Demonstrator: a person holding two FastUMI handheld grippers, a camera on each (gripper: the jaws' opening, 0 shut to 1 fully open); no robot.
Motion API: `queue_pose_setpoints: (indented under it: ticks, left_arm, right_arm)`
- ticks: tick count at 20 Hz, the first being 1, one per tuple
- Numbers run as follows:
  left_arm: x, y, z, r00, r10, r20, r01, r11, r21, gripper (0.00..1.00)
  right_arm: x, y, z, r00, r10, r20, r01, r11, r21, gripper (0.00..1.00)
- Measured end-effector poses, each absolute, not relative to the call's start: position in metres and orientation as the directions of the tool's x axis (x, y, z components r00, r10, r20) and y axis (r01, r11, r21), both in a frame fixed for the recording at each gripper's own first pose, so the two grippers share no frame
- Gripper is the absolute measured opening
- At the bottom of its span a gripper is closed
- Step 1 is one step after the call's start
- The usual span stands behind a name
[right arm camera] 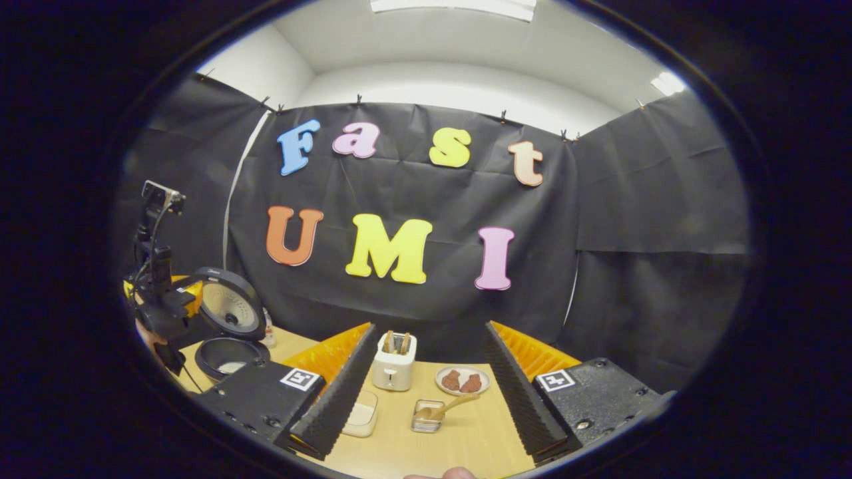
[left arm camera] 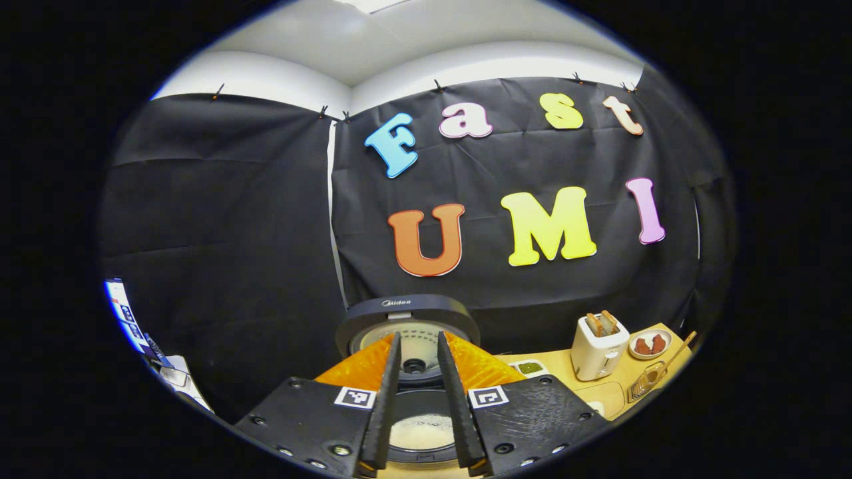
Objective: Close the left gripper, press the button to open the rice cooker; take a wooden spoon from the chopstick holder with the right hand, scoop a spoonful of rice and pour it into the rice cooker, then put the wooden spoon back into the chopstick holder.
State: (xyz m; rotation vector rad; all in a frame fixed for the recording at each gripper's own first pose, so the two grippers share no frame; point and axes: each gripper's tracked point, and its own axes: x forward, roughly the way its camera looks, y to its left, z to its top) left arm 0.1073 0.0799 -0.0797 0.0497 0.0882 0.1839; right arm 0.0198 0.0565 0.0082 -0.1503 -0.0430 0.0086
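Rice cooker [left arm camera: 407, 332] sits right in front of the left tongs [left arm camera: 421, 406] in the left gripper view, with its round lid [left arm camera: 407, 313] standing straight up and its pot [left arm camera: 422, 432] open below. White rice lies at the bottom of the pot. The two fingers of the left tongs are close together with just a thin gap between them, and they hold nothing. They hang over the open pot. Farther to the right on the tan tabletop [left arm camera: 566, 364] stands a white toaster [left arm camera: 598, 346] with two slices of bread poking out the top. Beside it is a small plate [left arm camera: 649, 344] with brown food on it. In front of the plate is the chopstick holder [left arm camera: 643, 382], and the wooden spoon [left arm camera: 673, 356] leans out of it. In the right gripper view, the right tongs [right arm camera: 429, 389] are spread wide open and hold nothing. Between the fingers you can see the toaster [right arm camera: 394, 362], the plate [right arm camera: 462, 380], and the chopstick holder [right arm camera: 427, 416] with the wooden spoon [right arm camera: 452, 404] resting in it, its handle pointing to the right. A clear tub of white rice [right arm camera: 361, 414] sits on the tabletop [right arm camera: 459, 439] just beside the left finger. Far to the left is the rice cooker [right arm camera: 226, 332] with its lid up, and the left tongs [right arm camera: 160, 293] are next to it.
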Motion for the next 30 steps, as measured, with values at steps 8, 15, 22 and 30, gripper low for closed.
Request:
queue_pose_setpoints:
  ticks: [8, 15, 22, 30]
  left_arm:
    - [0.065, 0.082, -0.033, 0.982, 0.188, 0.012, -0.188, 0.982, 0.004, 0.90]
    - [0.032, 0.082, 0.000, 0.983, 0.156, 0.096, -0.153, 0.988, -0.034, 0.95]
    - [0.022, 0.082, -0.005, 0.984, 0.162, 0.069, -0.161, 0.987, -0.022, 0.95]
    - [0.014, 0.071, -0.006, 0.982, 0.176, 0.062, -0.174, 0.984, -0.033, 0.95]
  right_arm:
    - [0.022, 0.048, 0.002, 0.999, 0.010, 0.049, -0.006, 0.995, -0.098, 1.00]
    - [0.029, 0.034, -0.027, 1.000, -0.011, 0.019, 0.011, 0.999, -0.040, 1.00]
    - [0.061, 0.016, -0.095, 0.996, -0.032, -0.085, 0.031, 0.999, -0.012, 1.00]
    - [0.140, -0.032, -0.202, 0.983, -0.070, -0.172, 0.077, 0.996, 0.035, 1.00]
